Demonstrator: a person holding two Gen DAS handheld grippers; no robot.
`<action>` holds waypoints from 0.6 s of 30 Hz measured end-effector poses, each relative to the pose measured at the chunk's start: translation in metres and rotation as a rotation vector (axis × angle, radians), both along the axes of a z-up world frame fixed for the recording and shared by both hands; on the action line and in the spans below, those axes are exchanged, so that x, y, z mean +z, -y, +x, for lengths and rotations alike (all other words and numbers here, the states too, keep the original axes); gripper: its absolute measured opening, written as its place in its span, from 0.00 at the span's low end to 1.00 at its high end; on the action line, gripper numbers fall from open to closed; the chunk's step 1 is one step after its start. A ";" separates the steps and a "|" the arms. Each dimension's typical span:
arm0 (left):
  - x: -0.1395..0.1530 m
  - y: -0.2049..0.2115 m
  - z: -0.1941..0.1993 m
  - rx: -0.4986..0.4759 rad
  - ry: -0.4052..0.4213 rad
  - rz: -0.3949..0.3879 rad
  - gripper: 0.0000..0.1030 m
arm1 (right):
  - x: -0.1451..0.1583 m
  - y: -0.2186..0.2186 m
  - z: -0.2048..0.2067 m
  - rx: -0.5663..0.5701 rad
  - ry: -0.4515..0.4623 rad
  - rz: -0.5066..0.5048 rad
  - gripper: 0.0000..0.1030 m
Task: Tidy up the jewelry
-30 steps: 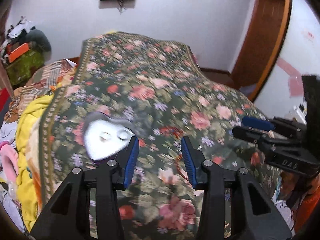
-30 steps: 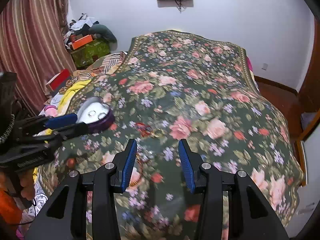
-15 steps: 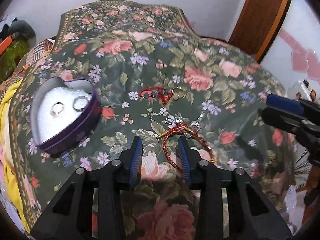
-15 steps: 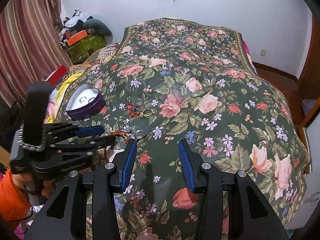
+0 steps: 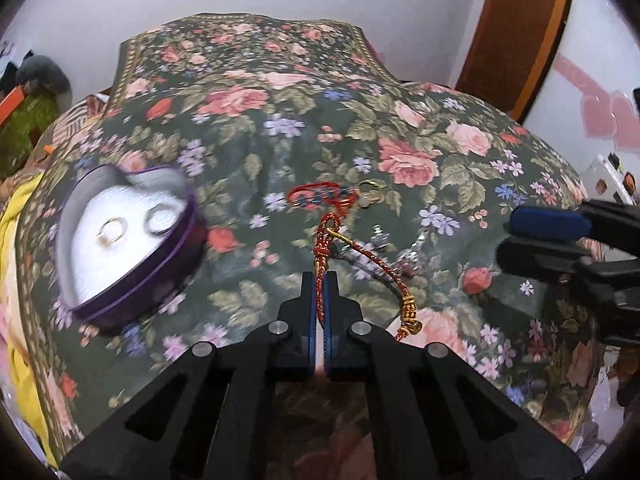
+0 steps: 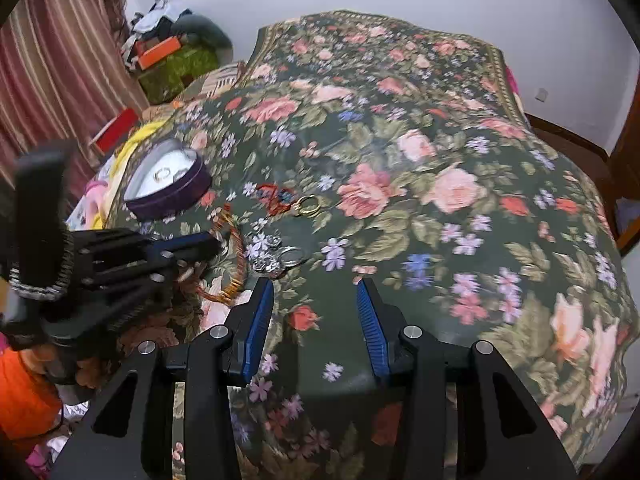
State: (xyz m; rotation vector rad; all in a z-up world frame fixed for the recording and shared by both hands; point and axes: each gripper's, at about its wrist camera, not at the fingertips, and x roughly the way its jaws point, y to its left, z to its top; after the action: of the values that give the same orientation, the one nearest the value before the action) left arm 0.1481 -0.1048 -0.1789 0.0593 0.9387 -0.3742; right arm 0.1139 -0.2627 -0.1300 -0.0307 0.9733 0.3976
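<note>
Pinching red-and-gold braided cord bracelet, left gripper pads pressed on it; purple heart-shaped tin lies left of fingers; right gripper spread, empty.

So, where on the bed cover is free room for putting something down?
Free: the floral cover right of the gold ring. Crowded: between the heart-shaped box and the silver jewelry.

On the bedspread, the heart-shaped box holding rings lies left of the bracelet.
</note>
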 end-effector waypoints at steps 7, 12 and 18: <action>0.015 -0.030 -0.013 0.066 0.038 -0.014 0.02 | -0.014 -0.022 0.012 0.055 -0.024 -0.059 0.38; 0.017 -0.040 -0.015 0.083 0.050 -0.021 0.01 | -0.021 -0.032 0.019 0.078 -0.025 -0.115 0.38; 0.015 -0.039 -0.016 0.082 0.045 -0.032 0.01 | -0.025 -0.036 0.024 0.088 -0.018 -0.126 0.38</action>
State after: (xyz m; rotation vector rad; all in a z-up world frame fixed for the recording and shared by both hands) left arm 0.1317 -0.0662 -0.1639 0.0001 0.8875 -0.3108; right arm 0.1383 -0.2266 -0.1551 -0.1843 1.0156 0.4172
